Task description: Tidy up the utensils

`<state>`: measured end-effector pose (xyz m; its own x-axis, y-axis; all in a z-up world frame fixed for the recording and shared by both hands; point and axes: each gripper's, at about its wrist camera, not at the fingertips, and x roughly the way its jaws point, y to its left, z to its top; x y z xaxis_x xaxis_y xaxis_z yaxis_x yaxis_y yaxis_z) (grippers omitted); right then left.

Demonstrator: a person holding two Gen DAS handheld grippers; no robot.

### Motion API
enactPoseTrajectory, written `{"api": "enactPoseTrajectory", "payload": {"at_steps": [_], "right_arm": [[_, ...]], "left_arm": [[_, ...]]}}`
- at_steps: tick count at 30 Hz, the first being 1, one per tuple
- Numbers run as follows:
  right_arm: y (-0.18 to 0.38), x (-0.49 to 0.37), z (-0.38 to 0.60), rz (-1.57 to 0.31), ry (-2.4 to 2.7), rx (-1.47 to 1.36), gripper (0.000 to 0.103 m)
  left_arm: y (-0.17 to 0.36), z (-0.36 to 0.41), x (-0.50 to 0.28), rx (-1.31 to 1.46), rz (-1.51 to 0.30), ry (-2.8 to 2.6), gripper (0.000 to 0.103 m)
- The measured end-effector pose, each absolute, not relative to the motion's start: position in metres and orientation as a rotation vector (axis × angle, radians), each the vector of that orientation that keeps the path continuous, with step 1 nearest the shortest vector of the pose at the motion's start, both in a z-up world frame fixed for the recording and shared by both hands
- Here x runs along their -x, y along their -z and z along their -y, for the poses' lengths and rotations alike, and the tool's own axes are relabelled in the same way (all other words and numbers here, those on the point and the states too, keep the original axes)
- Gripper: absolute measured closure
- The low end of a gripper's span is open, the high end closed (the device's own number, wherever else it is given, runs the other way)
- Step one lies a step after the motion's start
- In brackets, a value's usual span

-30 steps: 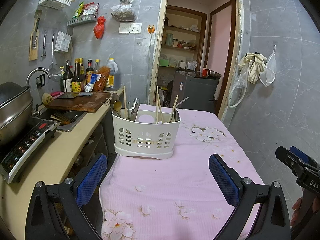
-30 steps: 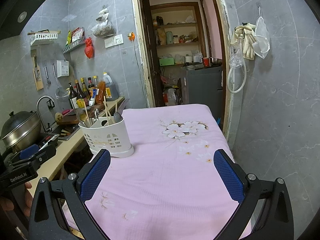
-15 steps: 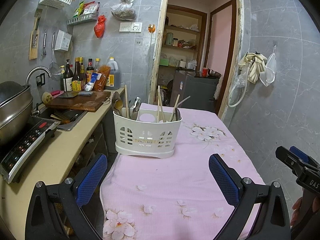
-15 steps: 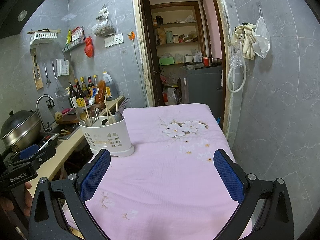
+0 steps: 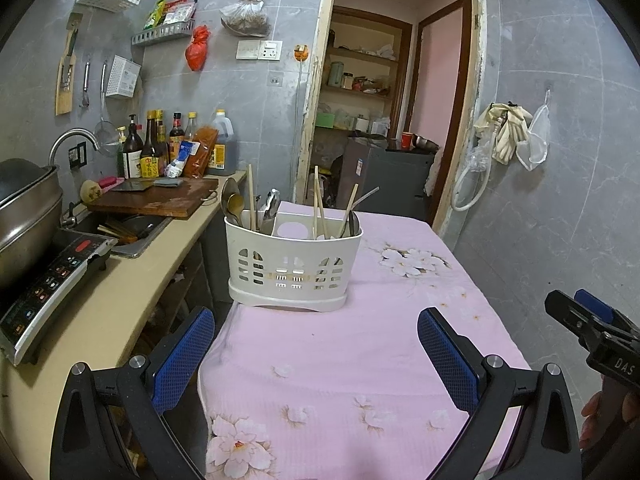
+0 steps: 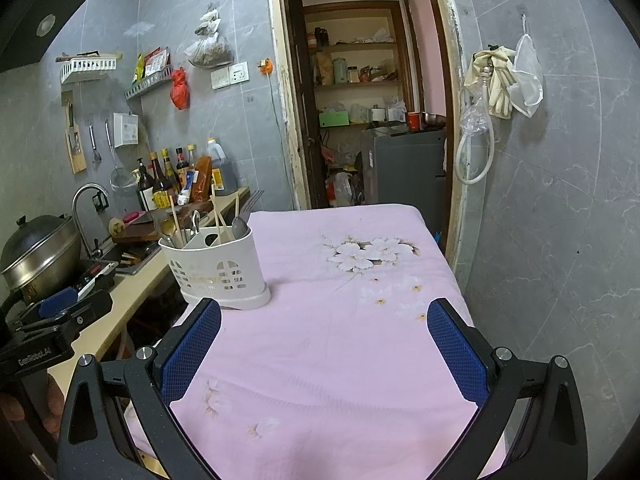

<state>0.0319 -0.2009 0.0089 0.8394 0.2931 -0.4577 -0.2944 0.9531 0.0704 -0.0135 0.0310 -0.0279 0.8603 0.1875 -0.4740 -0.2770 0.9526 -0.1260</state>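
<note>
Left wrist, caddy (image 5: 293,268) ahead — tongs (image 5: 316,354) spread

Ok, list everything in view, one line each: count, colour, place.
caddy: one, white, on the cloth's near-left part
chopsticks: several, tan, upright in the caddy
spoons: two at least, metal, caddy's left end
cloth: one, pink with flowers, over the table
board: one, brown, on the counter by the sink
bottles: several, dark, against the wall behind the board
pot: one, steel, on the cooker at far left
gloves: pale, hung on the right wall
left gripper: black with blue pads, jaws open, nothing held
right gripper: same, jaws open, nothing held
</note>
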Motion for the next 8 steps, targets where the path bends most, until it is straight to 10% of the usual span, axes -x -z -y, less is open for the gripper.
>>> {"api": "enactPoseTrajectory", "payload": {"at_steps": [8], "right_arm": [[-0.0135,-0.0336,0.2019,-0.498,-0.310,0.009,0.001]], "left_arm": [[0.0290,-0.0332,0.0129,0.192,-0.493,-0.236,0.001]]}}
